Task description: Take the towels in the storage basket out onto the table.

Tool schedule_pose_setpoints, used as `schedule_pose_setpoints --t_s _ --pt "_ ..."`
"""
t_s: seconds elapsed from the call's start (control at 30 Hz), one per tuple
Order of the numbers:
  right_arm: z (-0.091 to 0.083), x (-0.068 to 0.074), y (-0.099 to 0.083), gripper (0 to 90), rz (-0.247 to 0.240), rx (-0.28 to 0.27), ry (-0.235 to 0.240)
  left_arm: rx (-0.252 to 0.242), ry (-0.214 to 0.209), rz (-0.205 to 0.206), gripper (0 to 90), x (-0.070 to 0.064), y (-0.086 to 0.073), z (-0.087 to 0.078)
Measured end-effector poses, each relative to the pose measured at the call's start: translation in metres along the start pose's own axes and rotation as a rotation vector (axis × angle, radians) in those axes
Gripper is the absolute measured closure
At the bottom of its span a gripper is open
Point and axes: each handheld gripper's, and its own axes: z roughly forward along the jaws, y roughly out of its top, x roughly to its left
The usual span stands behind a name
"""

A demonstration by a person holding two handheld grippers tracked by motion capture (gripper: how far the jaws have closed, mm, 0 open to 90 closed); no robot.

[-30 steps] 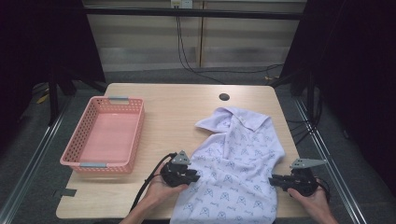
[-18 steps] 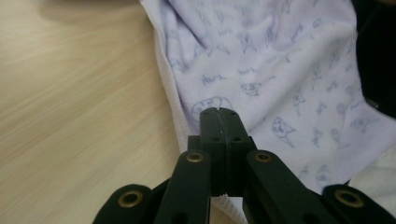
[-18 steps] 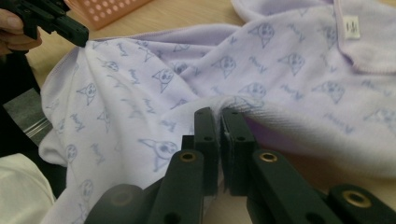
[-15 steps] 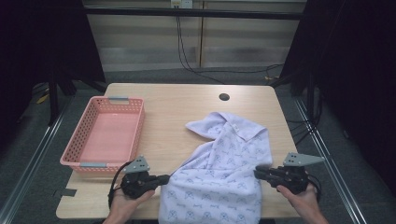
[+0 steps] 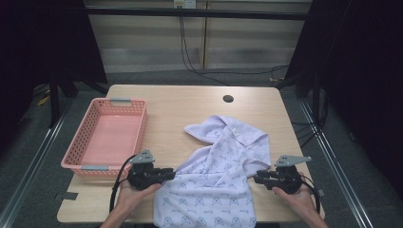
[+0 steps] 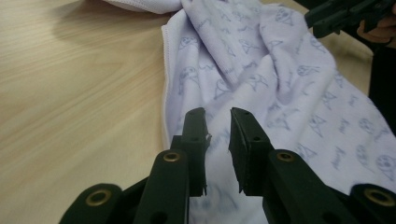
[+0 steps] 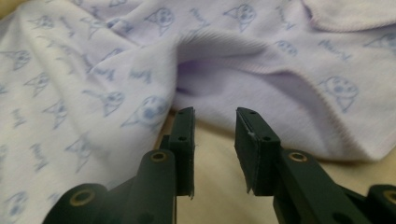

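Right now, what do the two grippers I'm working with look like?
Both are black two-jaw tools. The left gripper and right gripper each carry a grey three-cornered plate on top and trail a black cable. Up close, the jaws have flat rectangular pads, small screw holes and brass-coloured pivot rings. No sleeves show; forearms are bare.

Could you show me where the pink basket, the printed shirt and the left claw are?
pink basket (image 5: 84, 140), high view, its left wall.
printed shirt (image 5: 218, 175), high view, middle of the cloth.
left claw (image 5: 170, 174), high view, between its tips.
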Motion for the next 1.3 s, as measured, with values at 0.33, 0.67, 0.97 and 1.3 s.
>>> schedule_pose_setpoints --t_s 0.33,0.67,0.97,1.3 --pt "0.021 -0.027 0.026 47.0 0.036 -0.048 -0.079 0.033 0.036 0.016 57.3 0.021 0.020 0.043" --pt "0.027 -0.029 0.028 86.1 0.037 -0.021 -0.030 0.026 -0.003 -0.003 88.4 0.016 0.022 0.034" --pt "-0.046 -0.011 0.009 87.0 0.016 -0.162 0.023 -0.061 -0.018 -0.044 88.4 -0.006 -0.010 -0.031" --pt "-0.072 0.023 -0.047 82.2 0.013 -0.048 0.075 -0.034 -0.057 -0.048 87.0 -0.039 -0.036 -0.058"
